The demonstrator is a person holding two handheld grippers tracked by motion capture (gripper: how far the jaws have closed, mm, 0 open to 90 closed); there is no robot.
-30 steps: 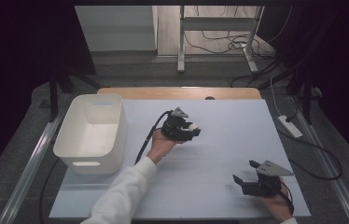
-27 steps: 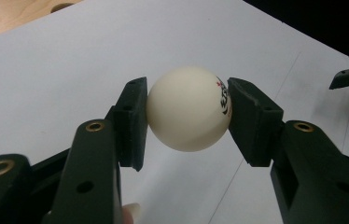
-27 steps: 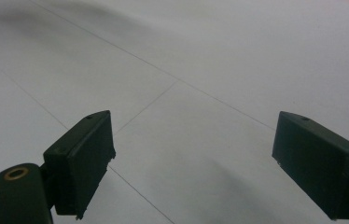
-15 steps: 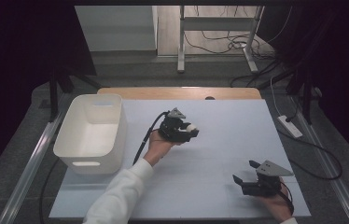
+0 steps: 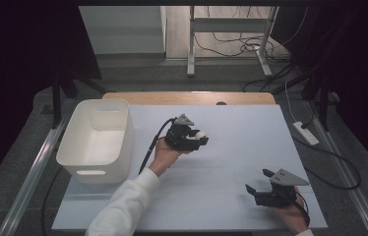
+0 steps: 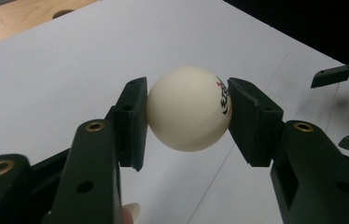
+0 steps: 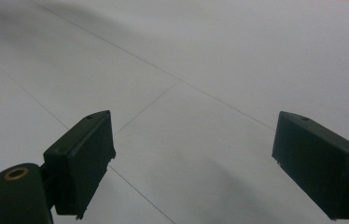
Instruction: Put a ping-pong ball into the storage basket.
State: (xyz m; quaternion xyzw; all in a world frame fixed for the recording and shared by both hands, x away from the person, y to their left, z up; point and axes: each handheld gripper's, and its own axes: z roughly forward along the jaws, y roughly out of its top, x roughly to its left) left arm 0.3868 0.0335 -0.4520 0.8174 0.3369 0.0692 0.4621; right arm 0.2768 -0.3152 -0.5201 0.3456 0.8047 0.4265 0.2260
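Note:
A white table-tennis ball (image 6: 186, 108) with a dark printed mark is clamped between the two black pads of my left gripper (image 6: 186, 119), above the white sheet. In the high view this left gripper (image 5: 199, 139) is held over the middle of the table and points right, with the ball (image 5: 200, 134) at its tip. My right gripper (image 5: 257, 180) rests low near the front right corner, open. Its jaws stand wide apart in the right gripper view (image 7: 193, 154) with bare sheet between them. Its fingertips (image 6: 331, 77) also appear at the right edge of the left gripper view.
A white plastic bin (image 5: 98, 140) with nothing in it stands at the left of the table. A white sheet (image 5: 241, 128) covers the tabletop, and a strip of wood (image 5: 192, 97) is visible at the back. A power strip (image 5: 306, 132) and cables lie on the floor to the right.
The left forearm has shifted a little; the left gripper keeps the ball at nearly the same spot. The right gripper has not moved.

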